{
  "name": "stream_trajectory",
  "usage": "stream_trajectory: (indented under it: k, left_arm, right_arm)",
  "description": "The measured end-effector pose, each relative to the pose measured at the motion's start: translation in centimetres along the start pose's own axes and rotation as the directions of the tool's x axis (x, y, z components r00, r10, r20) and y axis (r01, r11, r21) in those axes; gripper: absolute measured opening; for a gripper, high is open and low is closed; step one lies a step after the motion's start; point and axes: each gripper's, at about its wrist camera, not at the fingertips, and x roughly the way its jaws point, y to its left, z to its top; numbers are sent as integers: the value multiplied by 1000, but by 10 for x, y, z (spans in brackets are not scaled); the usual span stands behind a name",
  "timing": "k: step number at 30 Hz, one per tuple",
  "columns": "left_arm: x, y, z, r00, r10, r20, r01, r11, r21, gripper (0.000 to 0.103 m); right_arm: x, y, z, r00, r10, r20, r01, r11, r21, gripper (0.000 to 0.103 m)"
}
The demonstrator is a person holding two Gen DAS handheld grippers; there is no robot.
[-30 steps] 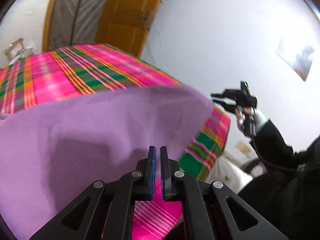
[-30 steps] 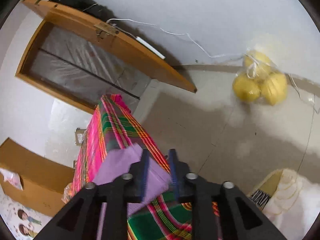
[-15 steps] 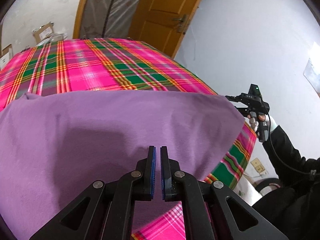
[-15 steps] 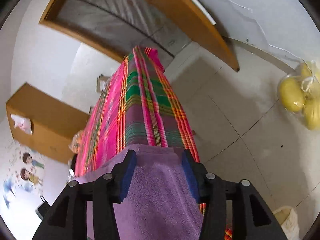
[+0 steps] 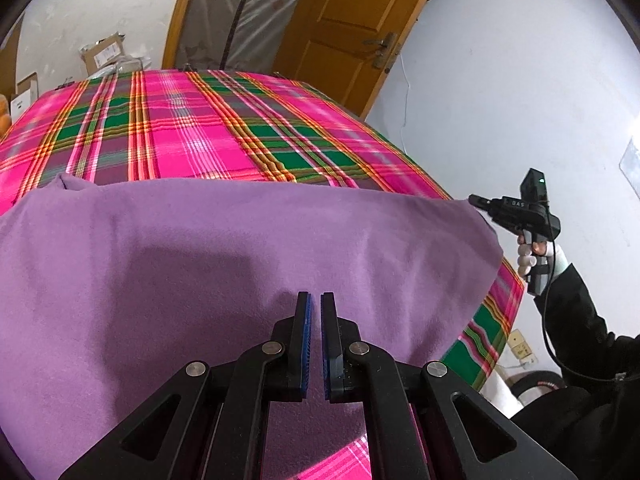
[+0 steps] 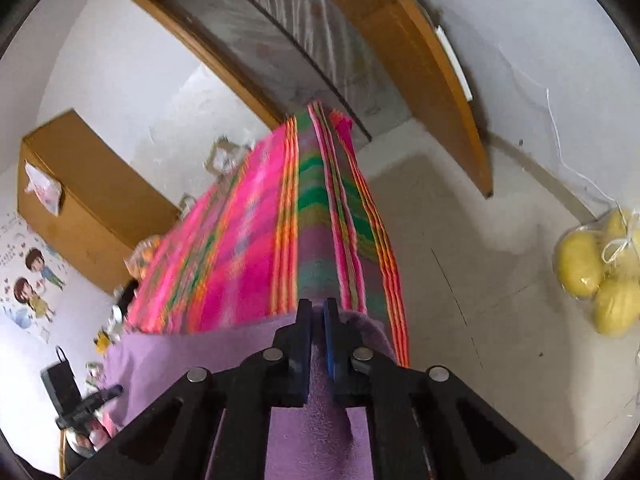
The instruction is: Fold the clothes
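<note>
The purple cloth (image 5: 248, 248) lies spread across the near part of the table, on top of the pink and green plaid tablecloth (image 5: 192, 136), and it fills the lower half of the left wrist view. Its far edge runs straight across the plaid, with a small bump at the far left corner. The left gripper (image 5: 314, 308) sits low over the cloth, its 2 blue-padded fingers drawn almost together with only a thin slit between them. Purple shows through that slit, but from this angle I cannot tell whether any fabric is actually caught there.

Over on the right, the right gripper (image 6: 317, 312) is right at the cloth's corner by the table edge. Its 2 fingers are pressed close, and a ridge of purple fabric rises up between them, so it is pinching the cloth there. The left wrist view shows the same tool from the side (image 5: 516, 210), its tip meeting the cloth's right corner, held by a hand (image 5: 530, 254) coming out of a black sleeve (image 5: 576, 320).

Beyond the table stands an orange wooden door (image 5: 348, 28) and a plastic-sheeted doorway (image 6: 288, 40). A bag of yellow fruit (image 6: 600, 276) rests on the floor to the right, well apart from the table.
</note>
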Motion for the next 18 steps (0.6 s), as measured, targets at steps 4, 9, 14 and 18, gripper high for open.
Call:
stream_trajectory:
  k: [4, 9, 14, 18]
  left_arm:
    - [-2, 2, 0, 1000, 3, 8, -3, 1000, -8, 4]
    - [-5, 4, -1, 1000, 6, 15, -6, 1000, -12, 4]
    - [-8, 2, -1, 1000, 20, 20, -20, 1000, -3, 4]
    - [-11, 3, -2, 999, 28, 25, -28, 1000, -12, 4]
  right_arm:
    - [-4, -18, 2, 998, -68, -4, 68, 996, 65, 0]
    - [-3, -42, -14, 999, 20, -35, -12, 979, 204, 50]
    - [15, -58, -29, 990, 119, -80, -93, 958, 272, 53]
    - [19, -65, -32, 973, 219, -68, -185, 925, 333, 12]
